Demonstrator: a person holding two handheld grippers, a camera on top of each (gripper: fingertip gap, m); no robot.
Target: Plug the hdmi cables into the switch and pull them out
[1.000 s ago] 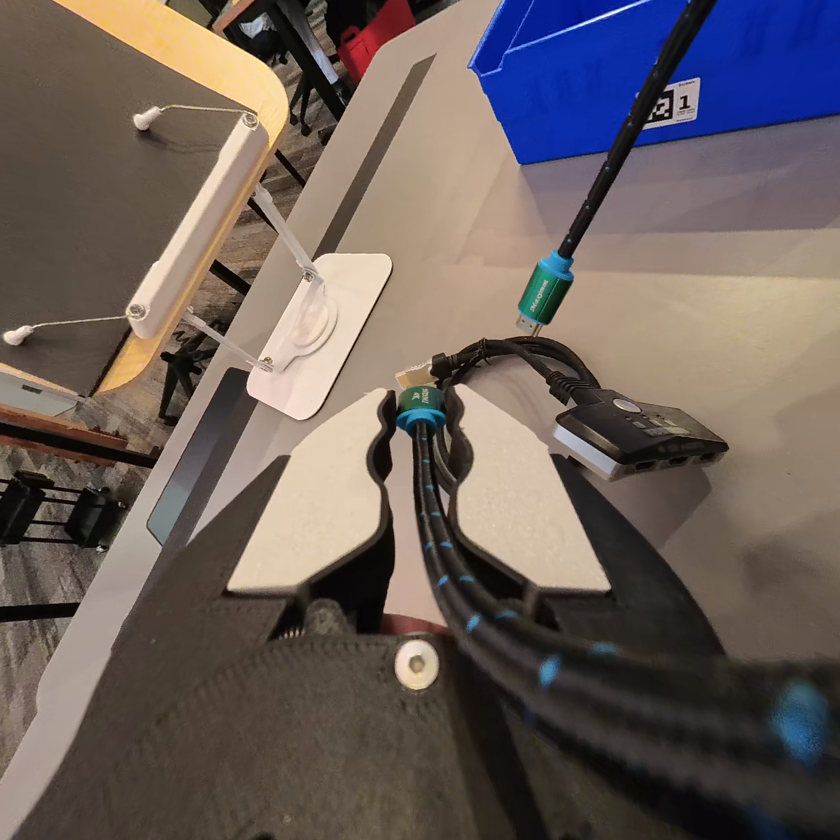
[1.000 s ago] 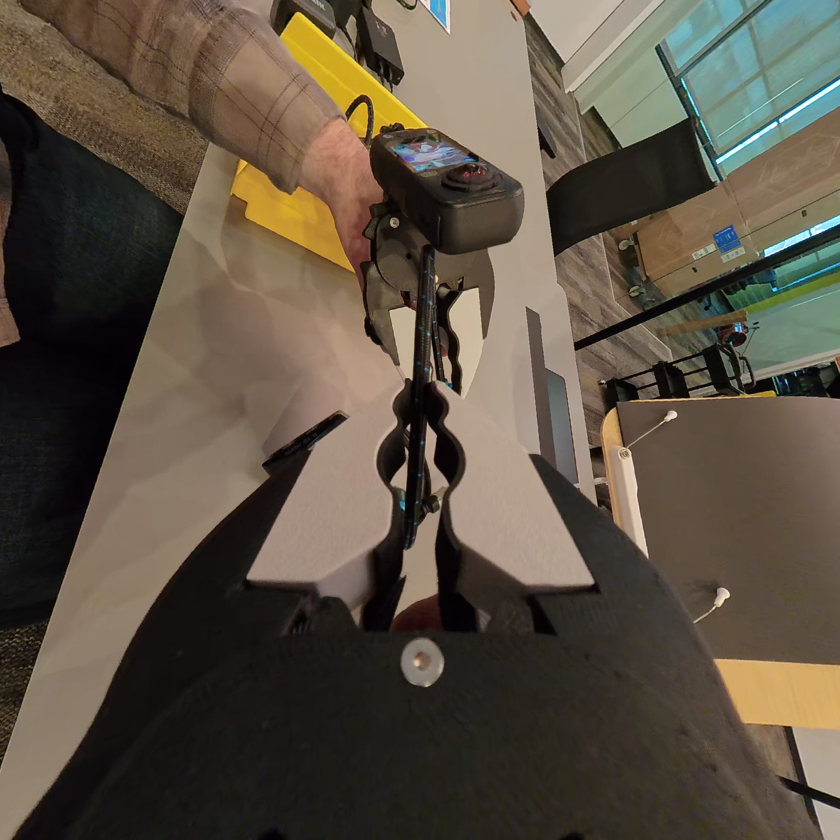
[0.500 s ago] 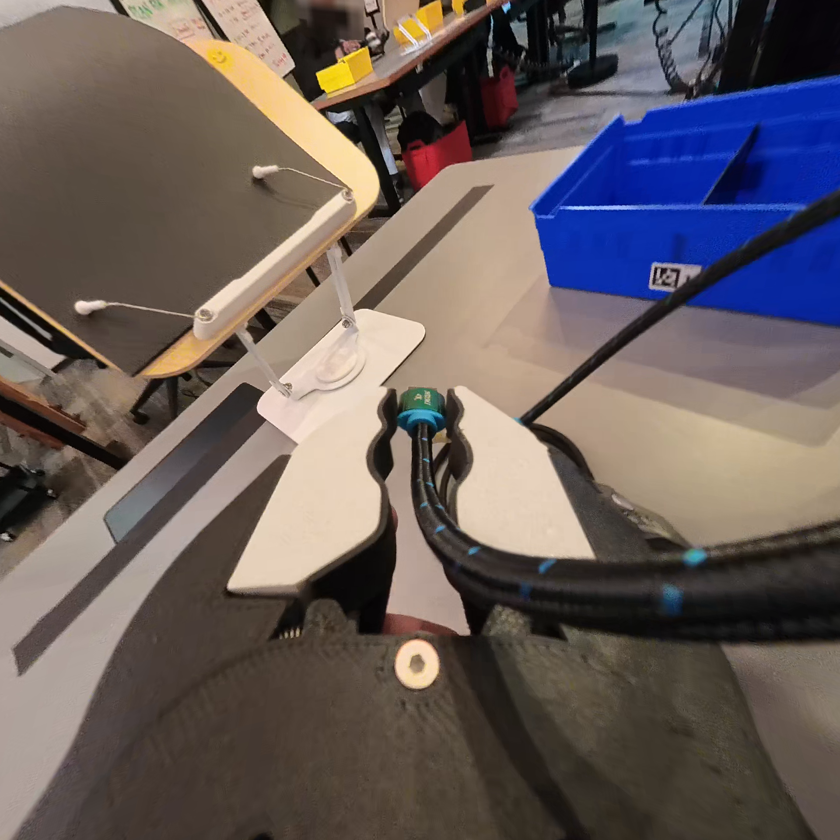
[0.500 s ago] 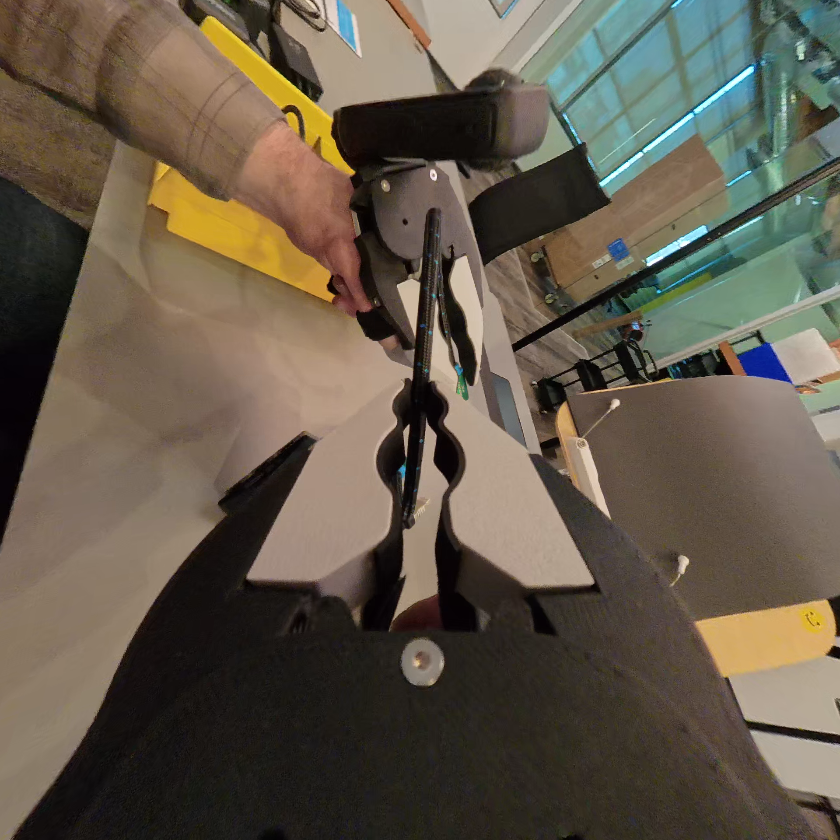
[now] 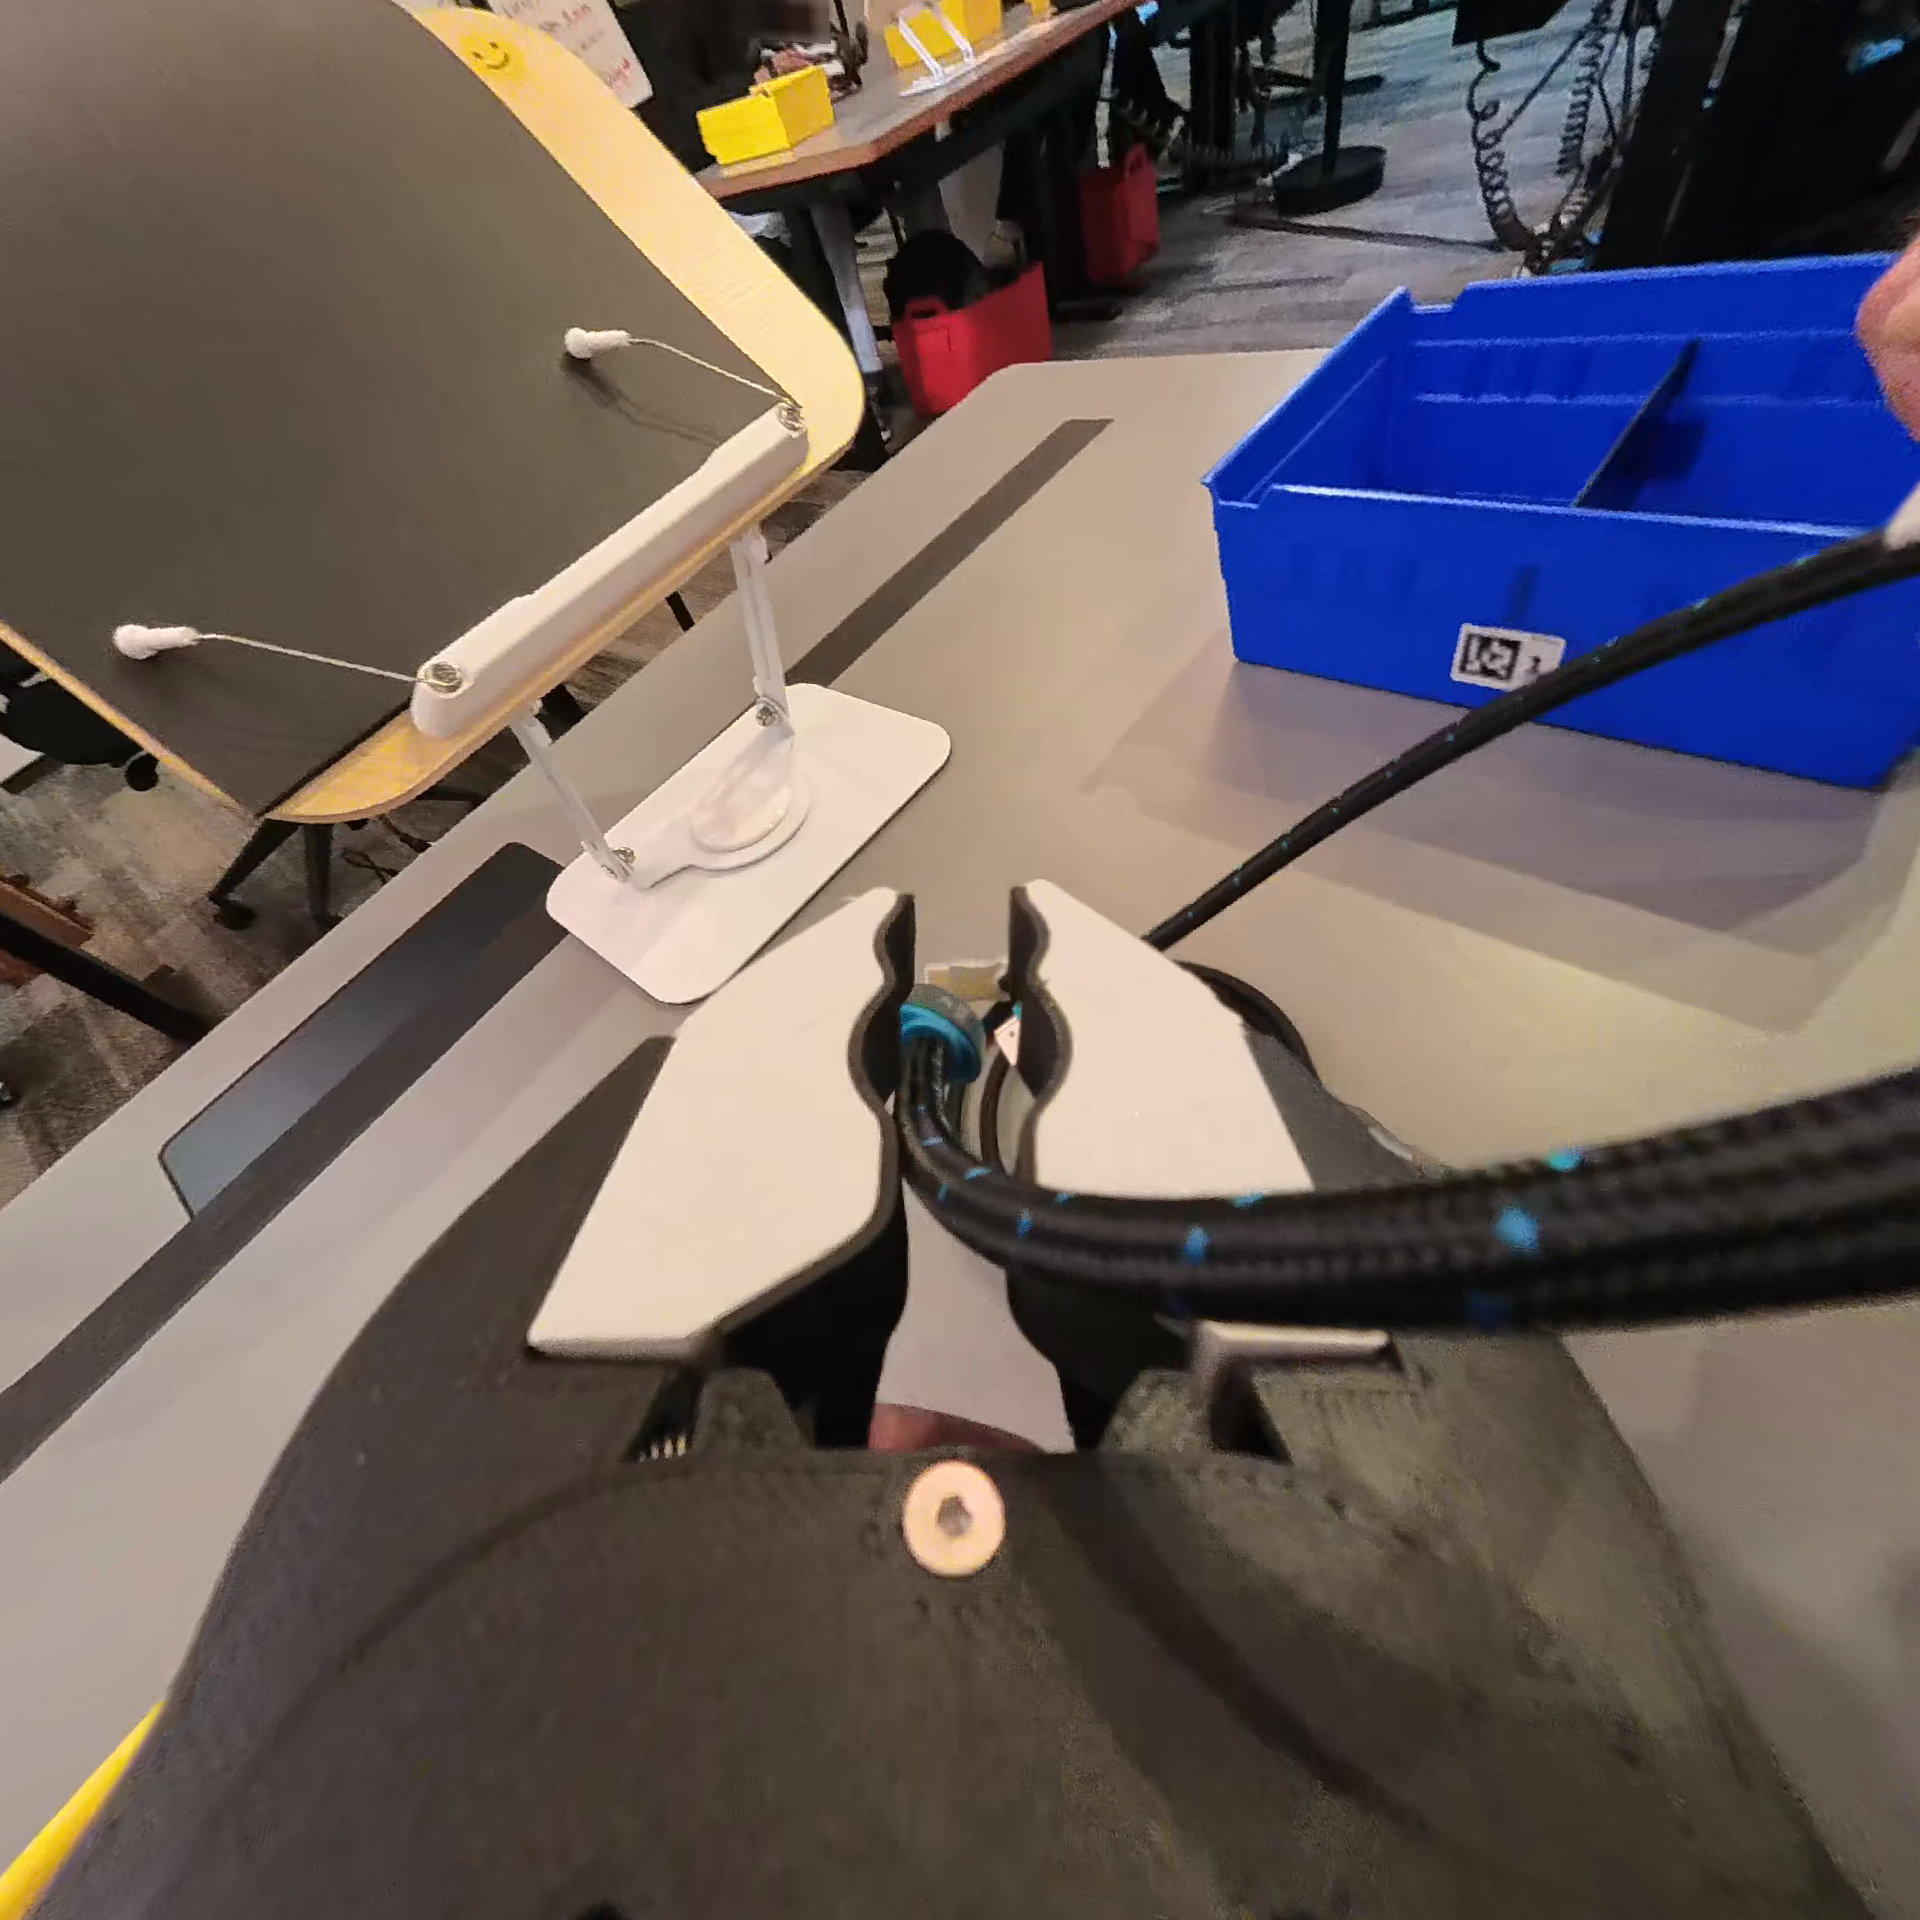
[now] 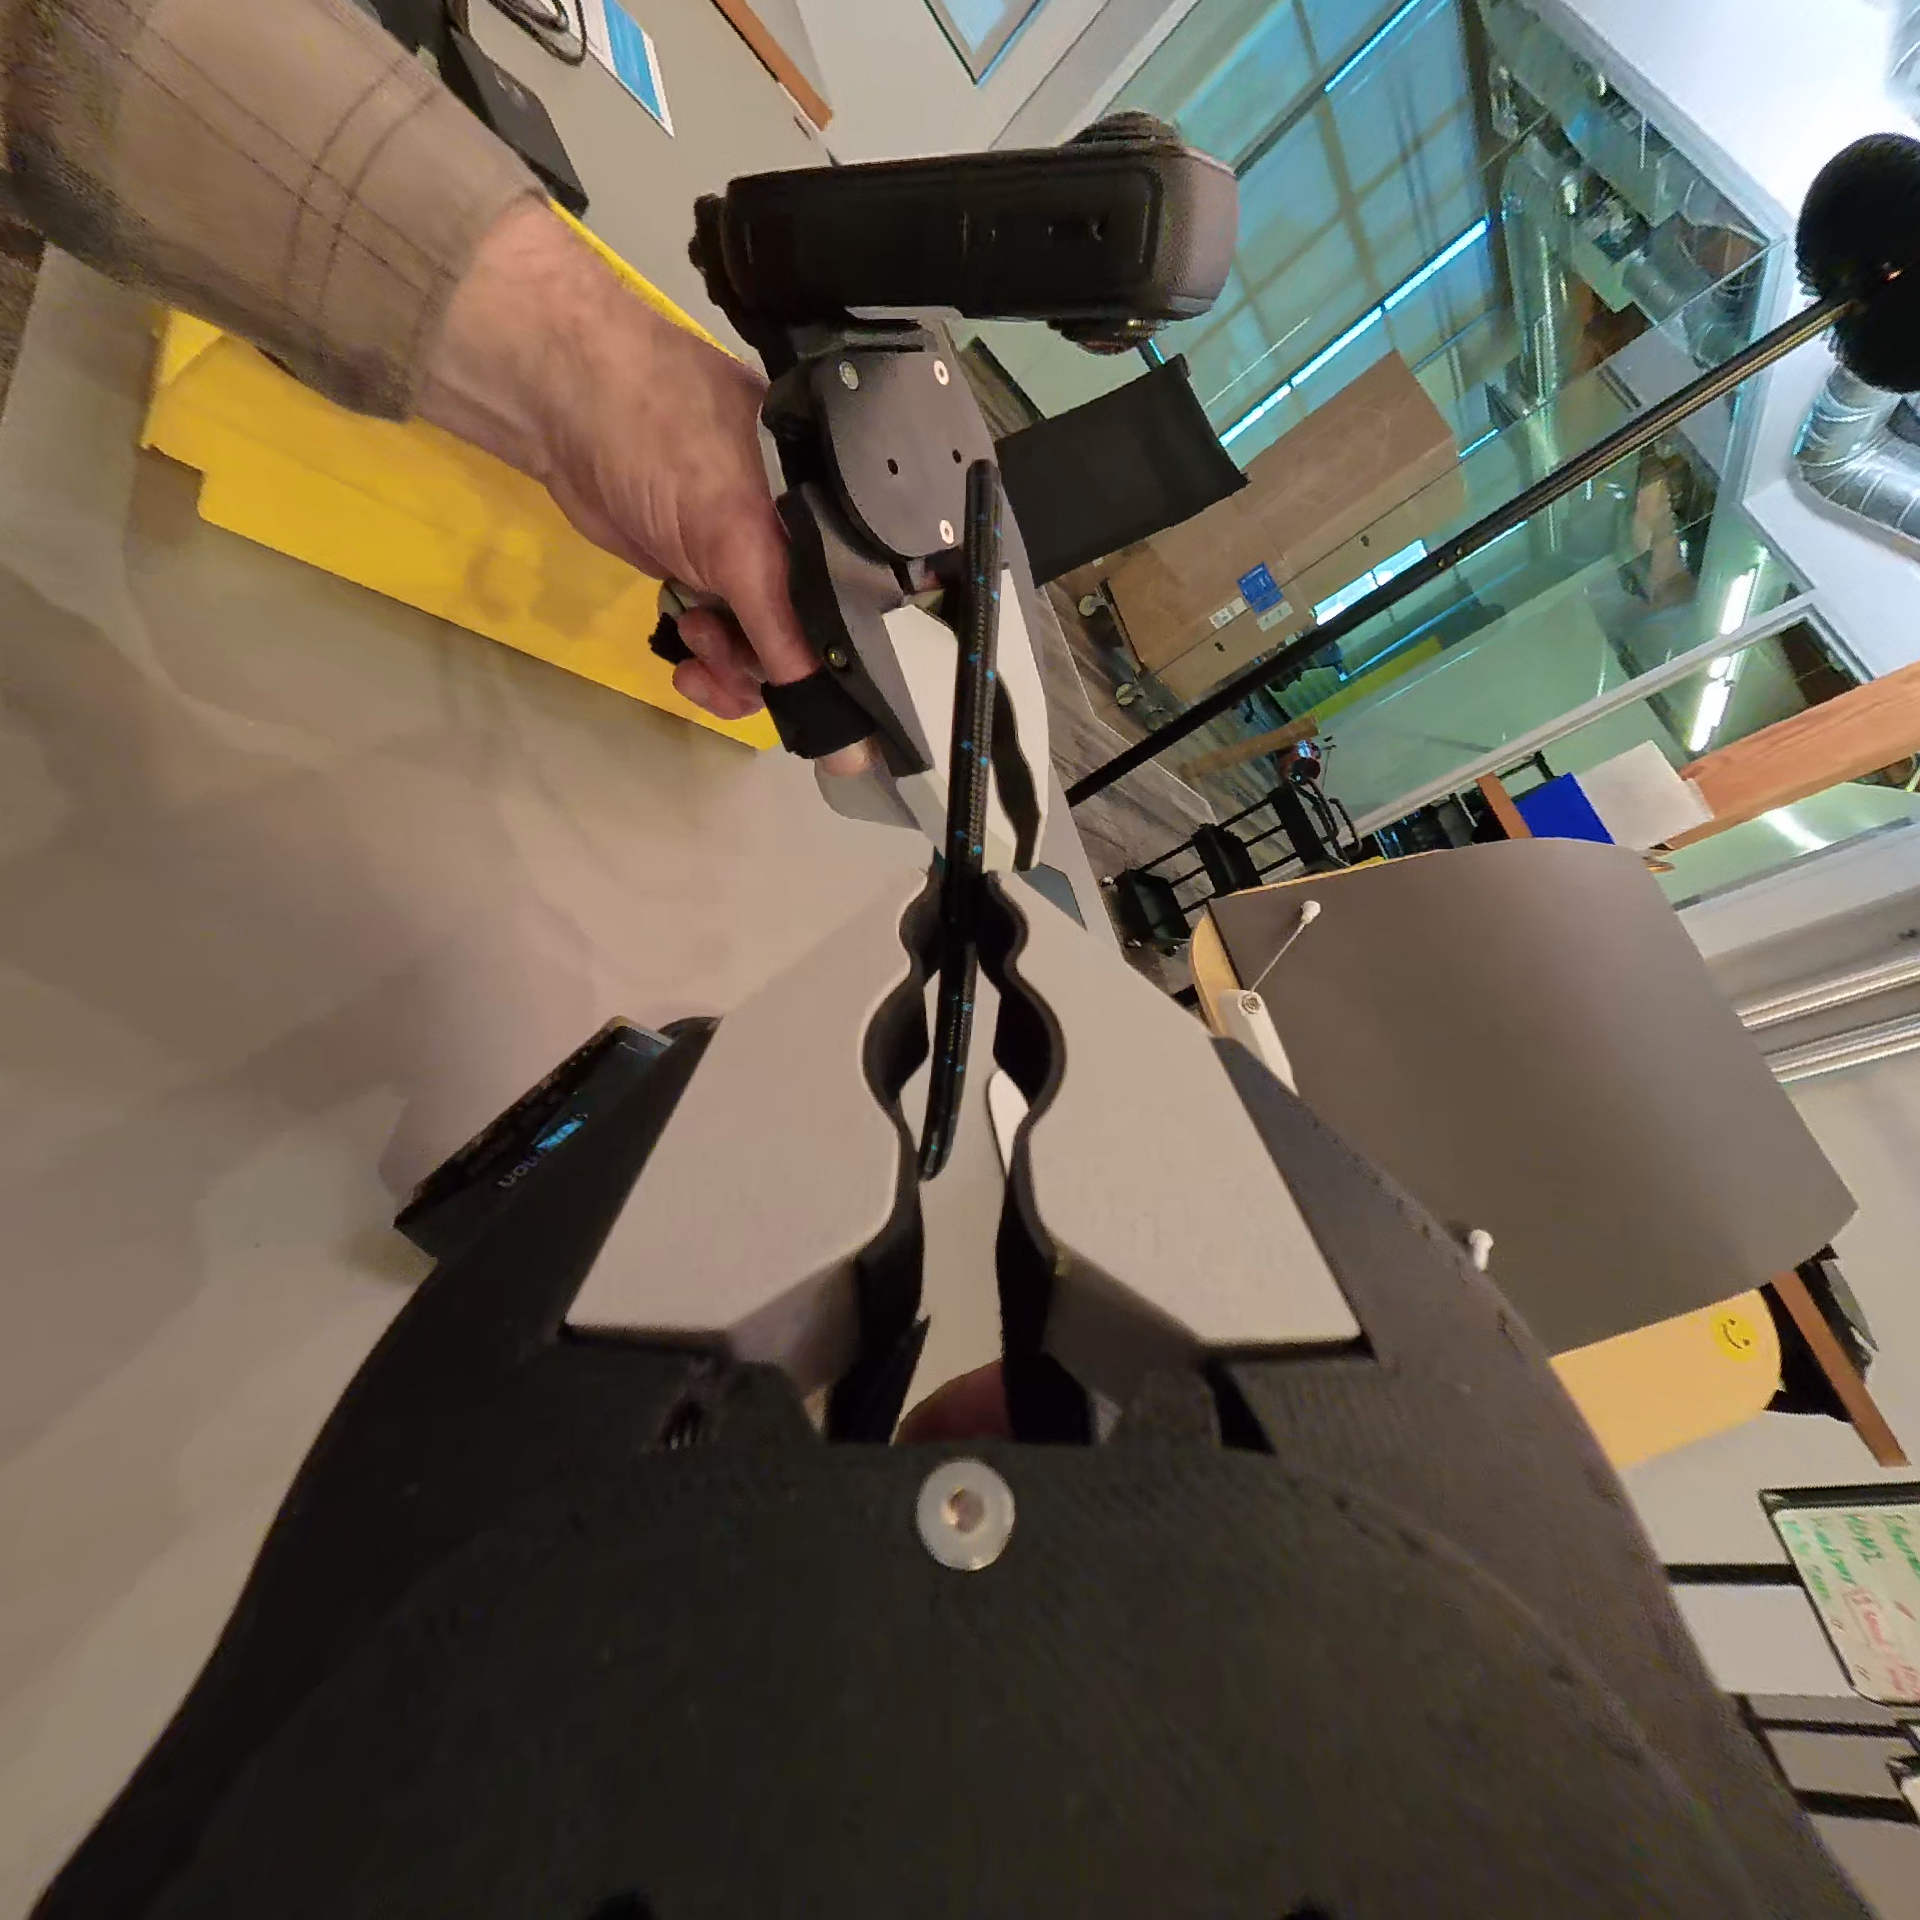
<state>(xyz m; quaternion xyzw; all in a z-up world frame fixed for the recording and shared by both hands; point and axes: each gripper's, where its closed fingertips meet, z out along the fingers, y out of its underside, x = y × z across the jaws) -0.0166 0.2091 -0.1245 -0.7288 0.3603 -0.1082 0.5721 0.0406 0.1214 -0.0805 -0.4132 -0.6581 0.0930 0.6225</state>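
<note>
In the left wrist view my left gripper (image 5: 958, 912) is shut on a green-and-blue HDMI plug (image 5: 940, 1023), whose gold tip points forward between the fingers. Its black braided cable (image 5: 1455, 1236) bends off to the right. A second braided cable (image 5: 1558, 696) comes down from the upper right and ends behind my right finger. The switch is hidden there. In the right wrist view my right gripper (image 6: 961, 894) is shut on a braided cable (image 6: 951, 1039) close to the hand-held left gripper (image 6: 971, 831). The black switch (image 6: 540, 1132) lies on the table beside my left finger.
A blue divided bin (image 5: 1558, 520) stands at the back right of the grey table (image 5: 1351, 831). A white stand (image 5: 748, 810) carrying a black board sits at the table's far left edge. A yellow tray (image 6: 395, 520) lies behind the person's hand (image 6: 644, 499). Left tips to right tips: about 11 cm.
The left gripper has tilted up and the switch has dropped out of its view. The plug sits deeper between its fingers. The right view has swung upward and the left gripper looks nearer.
</note>
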